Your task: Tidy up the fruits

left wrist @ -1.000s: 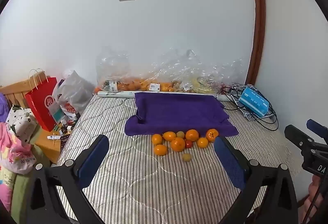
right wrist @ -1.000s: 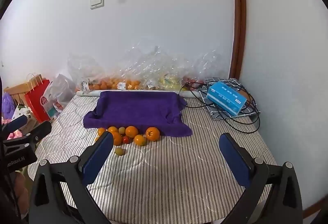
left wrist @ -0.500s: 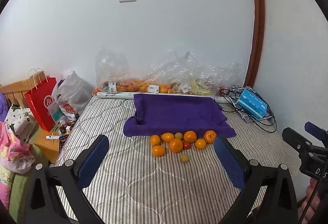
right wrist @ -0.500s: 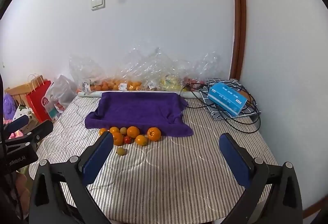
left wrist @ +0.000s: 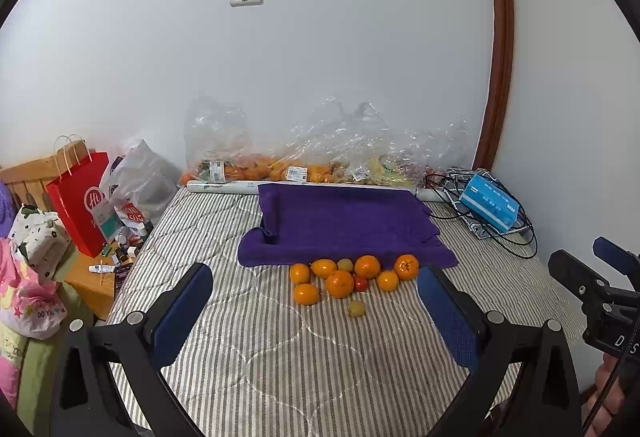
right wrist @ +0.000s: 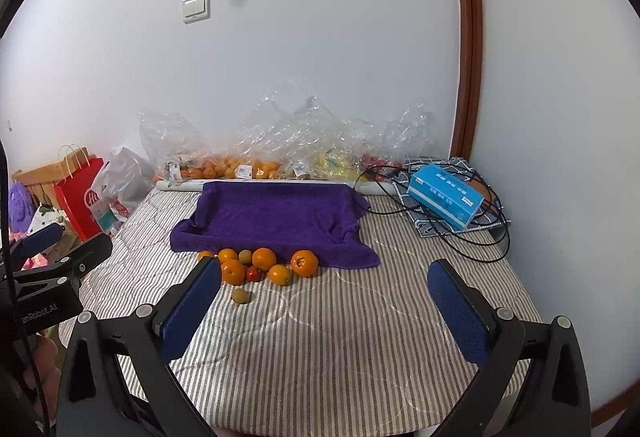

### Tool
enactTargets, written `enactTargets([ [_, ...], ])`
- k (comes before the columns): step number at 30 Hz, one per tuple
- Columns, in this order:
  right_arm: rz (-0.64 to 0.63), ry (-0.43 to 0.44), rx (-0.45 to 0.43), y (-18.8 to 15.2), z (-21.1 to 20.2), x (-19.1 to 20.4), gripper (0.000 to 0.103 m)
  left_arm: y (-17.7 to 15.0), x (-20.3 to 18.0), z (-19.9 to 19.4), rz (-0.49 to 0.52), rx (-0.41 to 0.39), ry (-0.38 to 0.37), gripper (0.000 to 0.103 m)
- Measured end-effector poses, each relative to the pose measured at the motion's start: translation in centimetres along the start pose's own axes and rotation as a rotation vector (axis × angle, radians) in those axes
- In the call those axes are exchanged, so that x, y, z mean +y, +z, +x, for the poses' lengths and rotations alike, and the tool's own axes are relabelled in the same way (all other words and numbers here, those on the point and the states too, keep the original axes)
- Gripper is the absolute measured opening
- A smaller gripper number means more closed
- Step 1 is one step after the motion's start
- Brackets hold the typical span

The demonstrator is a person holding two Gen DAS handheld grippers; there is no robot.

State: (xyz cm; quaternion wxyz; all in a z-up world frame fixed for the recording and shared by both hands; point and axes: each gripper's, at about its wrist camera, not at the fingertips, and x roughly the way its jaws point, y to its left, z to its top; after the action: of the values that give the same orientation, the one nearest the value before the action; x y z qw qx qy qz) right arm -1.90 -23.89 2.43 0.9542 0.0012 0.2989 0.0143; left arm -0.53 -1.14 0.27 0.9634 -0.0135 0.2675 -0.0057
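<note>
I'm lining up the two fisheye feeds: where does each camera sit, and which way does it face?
Left wrist: on the left gripper, facing the wall across the striped bed; own open fingers low, right gripper at right edge.
Right wrist: on the right gripper, same heading, further right; left gripper at left edge.
Shared: fruit cluster, purple towel, blue box.

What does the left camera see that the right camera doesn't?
Only the left wrist view shows the pink clothes and the little wooden side table beside the bed, plus the right gripper poking in at the edge.

Only the right wrist view shows the purple fluffy thing at the far left, plus the left gripper.

Both show the pile of fruits, the purple towel, the blue tissue box and the red bag.
</note>
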Motion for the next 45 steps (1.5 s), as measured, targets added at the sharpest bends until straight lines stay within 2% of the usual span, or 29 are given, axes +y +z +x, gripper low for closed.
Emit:
enactTargets([
  [45,-0.014,0.017,-0.017,-0.47,-0.86,0.8,0.102,0.06,-0.2,-0.35,-0.002,-0.002,-0.002,0.103],
])
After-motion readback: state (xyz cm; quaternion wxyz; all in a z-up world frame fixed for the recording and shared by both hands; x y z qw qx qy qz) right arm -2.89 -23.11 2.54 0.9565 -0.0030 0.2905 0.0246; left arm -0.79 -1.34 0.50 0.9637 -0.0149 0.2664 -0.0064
